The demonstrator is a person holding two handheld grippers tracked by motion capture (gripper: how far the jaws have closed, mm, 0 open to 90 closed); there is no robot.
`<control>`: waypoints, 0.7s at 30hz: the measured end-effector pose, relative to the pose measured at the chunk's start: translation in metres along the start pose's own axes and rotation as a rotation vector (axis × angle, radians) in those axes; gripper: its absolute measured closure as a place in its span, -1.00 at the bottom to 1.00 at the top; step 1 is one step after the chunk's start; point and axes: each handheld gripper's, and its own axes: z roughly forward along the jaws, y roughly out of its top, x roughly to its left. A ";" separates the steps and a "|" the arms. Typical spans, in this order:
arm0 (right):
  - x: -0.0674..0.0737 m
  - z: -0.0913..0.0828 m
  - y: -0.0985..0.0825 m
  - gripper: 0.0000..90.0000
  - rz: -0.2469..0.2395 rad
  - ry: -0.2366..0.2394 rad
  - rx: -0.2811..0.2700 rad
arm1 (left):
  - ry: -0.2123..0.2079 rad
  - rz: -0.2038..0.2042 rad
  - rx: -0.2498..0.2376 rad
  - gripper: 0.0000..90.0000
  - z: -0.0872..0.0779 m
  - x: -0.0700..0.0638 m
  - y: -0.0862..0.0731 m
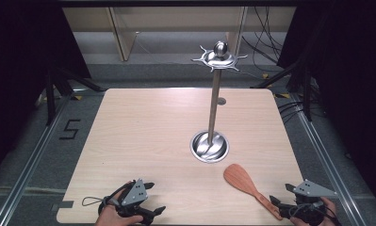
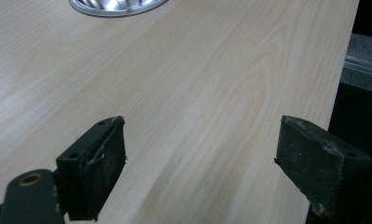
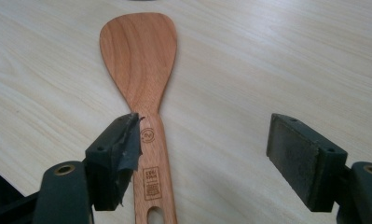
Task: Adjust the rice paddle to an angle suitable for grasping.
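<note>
A wooden spatula (image 1: 246, 184) lies flat on the table at the front right, blade toward the metal stand. In the right gripper view the spatula (image 3: 139, 60) has its handle running between the open jaws, close beside the left jaw, and the pads do not press on it. A hand holds my right gripper (image 1: 276, 207) at the handle's end near the front edge. My left gripper (image 1: 156, 197) rests at the front left; in its own view the left gripper (image 2: 200, 154) is open over bare wood.
A tall metal stand with a round base (image 1: 209, 147) and a hooked crown (image 1: 218, 57) rises from the middle of the light wooden table (image 1: 143, 127). The base's rim (image 2: 113, 5) shows at the top of the left gripper view. Dark floor and cables surround the table.
</note>
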 end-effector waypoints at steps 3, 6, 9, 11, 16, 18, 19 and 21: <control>-0.001 0.001 0.000 -0.38 -0.036 -0.012 -0.005 | -0.007 0.004 0.000 -0.66 0.000 0.000 0.000; 0.000 0.001 0.001 -0.30 -0.047 0.012 -0.003 | -0.005 0.001 0.000 -0.66 0.000 0.000 0.000; 0.003 0.001 0.002 -0.12 -0.084 0.017 0.000 | 0.002 -0.001 0.000 -0.66 0.000 0.000 0.000; 0.007 0.000 0.003 0.07 -0.101 0.039 0.004 | 0.012 -0.003 -0.011 -0.66 0.000 -0.001 0.000; 0.017 0.001 0.006 0.61 -0.159 0.087 -0.010 | 0.020 0.016 0.000 -0.66 -0.001 0.000 0.000; 0.021 0.003 0.006 0.75 -0.168 0.102 0.012 | 0.021 0.015 -0.005 -0.66 0.000 0.000 0.000; 0.022 0.004 0.006 0.81 -0.177 0.107 0.020 | 0.021 0.015 -0.003 -0.66 0.000 0.000 0.000; 0.023 0.008 0.005 0.90 -0.221 0.107 0.032 | 0.021 0.014 -0.005 -0.66 0.000 0.000 0.000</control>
